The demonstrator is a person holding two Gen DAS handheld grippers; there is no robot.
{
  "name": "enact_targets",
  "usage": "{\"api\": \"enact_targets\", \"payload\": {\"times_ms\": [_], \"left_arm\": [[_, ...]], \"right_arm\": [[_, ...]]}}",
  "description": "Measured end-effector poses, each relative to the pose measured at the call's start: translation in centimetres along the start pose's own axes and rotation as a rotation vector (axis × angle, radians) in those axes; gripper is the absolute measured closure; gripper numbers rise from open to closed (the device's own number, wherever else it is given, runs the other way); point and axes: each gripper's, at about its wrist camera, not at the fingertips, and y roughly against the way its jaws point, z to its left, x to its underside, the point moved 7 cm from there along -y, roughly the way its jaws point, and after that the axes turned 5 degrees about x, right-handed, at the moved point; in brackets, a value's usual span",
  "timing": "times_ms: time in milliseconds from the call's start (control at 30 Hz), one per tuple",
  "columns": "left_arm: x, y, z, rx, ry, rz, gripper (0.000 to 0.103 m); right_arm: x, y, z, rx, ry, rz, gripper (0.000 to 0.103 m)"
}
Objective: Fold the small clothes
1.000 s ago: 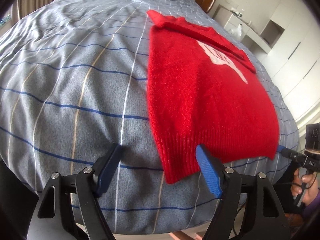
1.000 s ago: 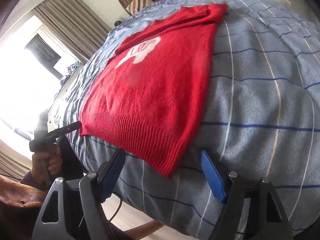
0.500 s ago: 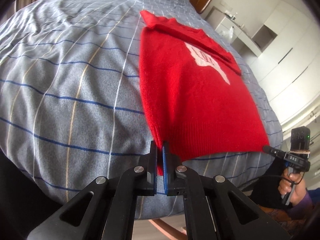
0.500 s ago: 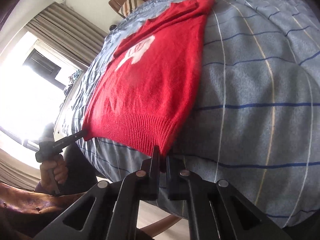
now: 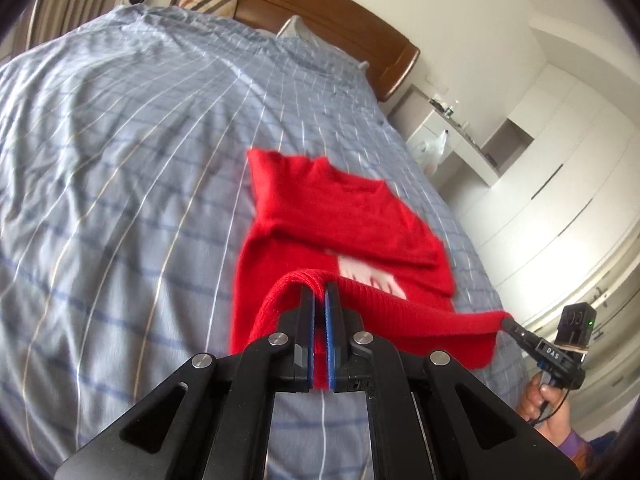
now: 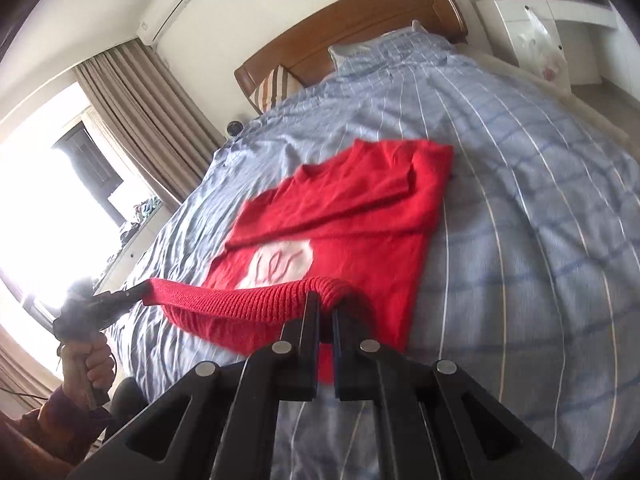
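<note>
The red sweater is spread on the bed, with its ribbed bottom edge lifted up off the blanket. Half a second ago that edge was lying flat at the near side of the bed; now it has been raised and is held stretched in the air between the two grippers. The collar end is still flat on the bed, farther away, and a sleeve is folded across the chest. A white picture is seen on the front, partly hidden behind the raised edge.

The left gripper is clamped on one corner of the ribbed edge, and red cloth is seen squeezed between its blue pads. The right gripper is clamped on the other corner in the same way. Each gripper is also seen from the other camera, held in a hand at the far end of the stretched edge.

The sweater is soft knitted wool, with thick ridges along the bottom band. Parts of both views are blurred.

The bed is covered by a blue-grey blanket with thin white, tan and dark blue lines crossing in squares. A brown wooden headboard and a striped pillow are at the far end. Brown curtains, a bright window and white cupboards are seen around the room.
</note>
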Motion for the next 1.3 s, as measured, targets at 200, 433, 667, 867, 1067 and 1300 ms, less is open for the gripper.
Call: {"api": "enact_targets", "payload": {"times_ms": [200,433,667,867,1067,1300], "left_arm": [[-8.1,-7.6,0.0,-0.065,-0.007,-0.027,0.101],[-12.4,-15.8,3.8,-0.189,0.023,0.012,0.101],[-13.0,-17.2,7.2,-0.314,0.095,0.0,0.024],[-11.3,-12.5,6.0,-0.28,0.022,-0.013,0.02],[-3.4,-6.9,2.7,-0.242,-0.106,0.062,0.014],[5.6,-2.2,0.7,-0.297,-0.188,0.091,0.007]], "right_arm": [[-8.8,-7.4,-1.8,0.052,-0.015,-0.031,0.098],[-13.6,-16.1,-5.1,0.104,-0.05,0.022,0.098],[-13.7,-18.9,-6.7,0.121,-0.094,0.022,0.073],[-11.2,-14.5,-3.0,0.098,0.117,0.058,0.072],[-4.3,-7.6,0.6,0.1,0.321,0.081,0.057],[2.3,0.8,1.7,0.175,0.361,-0.006,0.044]]}}
